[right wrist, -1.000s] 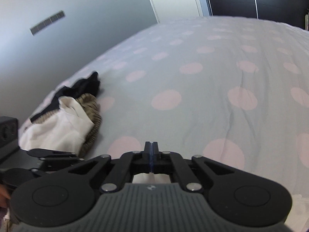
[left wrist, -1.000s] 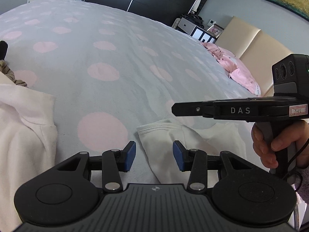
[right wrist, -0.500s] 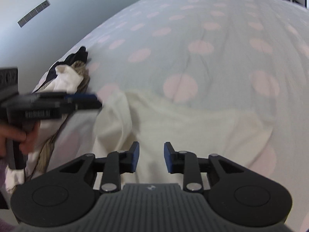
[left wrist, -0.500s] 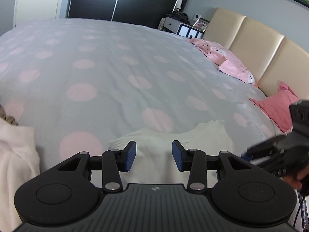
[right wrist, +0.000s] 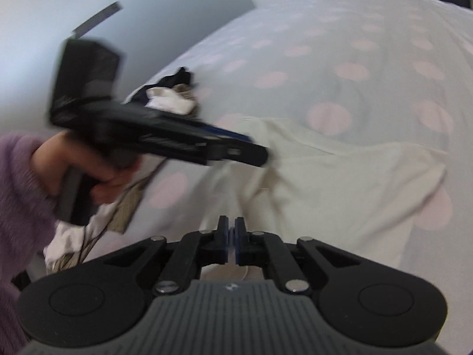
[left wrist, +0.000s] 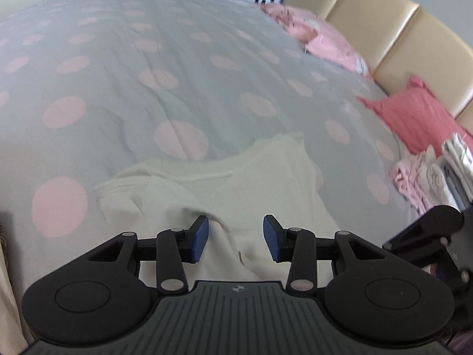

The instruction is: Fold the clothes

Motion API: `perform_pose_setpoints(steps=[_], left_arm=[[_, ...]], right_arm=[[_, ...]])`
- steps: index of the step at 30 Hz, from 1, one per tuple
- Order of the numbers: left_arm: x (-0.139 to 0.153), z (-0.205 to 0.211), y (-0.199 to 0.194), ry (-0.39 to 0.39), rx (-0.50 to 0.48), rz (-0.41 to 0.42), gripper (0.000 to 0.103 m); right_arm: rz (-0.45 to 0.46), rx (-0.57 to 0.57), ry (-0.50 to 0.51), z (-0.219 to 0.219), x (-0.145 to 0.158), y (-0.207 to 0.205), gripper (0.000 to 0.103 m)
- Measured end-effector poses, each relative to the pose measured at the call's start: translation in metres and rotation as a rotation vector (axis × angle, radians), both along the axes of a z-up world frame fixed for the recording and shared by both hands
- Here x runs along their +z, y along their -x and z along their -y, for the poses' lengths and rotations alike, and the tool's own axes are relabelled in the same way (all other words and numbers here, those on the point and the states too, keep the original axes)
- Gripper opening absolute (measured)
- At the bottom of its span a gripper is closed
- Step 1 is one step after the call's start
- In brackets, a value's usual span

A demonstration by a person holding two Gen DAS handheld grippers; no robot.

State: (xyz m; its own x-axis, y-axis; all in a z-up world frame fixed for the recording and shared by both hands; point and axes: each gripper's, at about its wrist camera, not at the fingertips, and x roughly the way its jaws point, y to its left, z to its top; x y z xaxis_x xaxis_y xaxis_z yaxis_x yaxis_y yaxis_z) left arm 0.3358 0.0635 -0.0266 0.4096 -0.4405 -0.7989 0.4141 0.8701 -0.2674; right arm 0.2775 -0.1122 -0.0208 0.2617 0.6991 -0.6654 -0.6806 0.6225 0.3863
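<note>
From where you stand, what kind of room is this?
Most likely a bedroom. A wide bed under a grey cover with pink dots fills the view, a padded beige headboard runs along one side, and a cream shirt lies spread out near folded clothes.

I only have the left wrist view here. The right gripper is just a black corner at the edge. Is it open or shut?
Observer: Shut. In the right wrist view the right gripper has its pads together, low over the near part of the white shirt. I cannot tell if cloth is pinched.
Reviewer: Is there more laundry off to the left that I cannot see?
Observer: Yes, a pile of dark and white clothes lies beyond the left gripper.
Reviewer: And what is holding the left gripper?
Observer: A hand in a fuzzy purple sleeve grips its handle.
</note>
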Motion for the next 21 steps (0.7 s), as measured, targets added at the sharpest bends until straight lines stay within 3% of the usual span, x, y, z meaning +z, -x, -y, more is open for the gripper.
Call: perform_pose_setpoints(steps=[5,7,11,16,19,21], left_arm=[[-0.015,0.006,0.003,-0.15,-0.008,-0.031,0.038],[-0.024,0.0,0.004,-0.184,0.008,-0.059,0.028],[-0.026,-0.027,0.005,-0.12,0.065,-0.089,0.014],[-0.024,-0.043,0.004,-0.075,0.098,-0.101,0.014],[-0.023,-0.042,0.004,-0.075,0.091,-0.098,0.014],[-0.023,-0.042,0.004,-0.073,0.093,-0.099,0.014]], right_arm=[[0.01,0.124,0.016,-0.027,-0.015,0.028,0.004],[-0.017,0.142,0.041,-0.034,-0.024,0.031,0.005],[-0.041,0.155,0.034,-0.03,-0.026,0.029,0.013],[0.026,0.012,-0.04,-0.004,-0.006,0.007,0.023],[-0.052,-0.074,-0.047,0.003,-0.011,-0.013,0.027],[-0.171,-0.086,-0.048,0.006,-0.027,-0.023,0.035]])
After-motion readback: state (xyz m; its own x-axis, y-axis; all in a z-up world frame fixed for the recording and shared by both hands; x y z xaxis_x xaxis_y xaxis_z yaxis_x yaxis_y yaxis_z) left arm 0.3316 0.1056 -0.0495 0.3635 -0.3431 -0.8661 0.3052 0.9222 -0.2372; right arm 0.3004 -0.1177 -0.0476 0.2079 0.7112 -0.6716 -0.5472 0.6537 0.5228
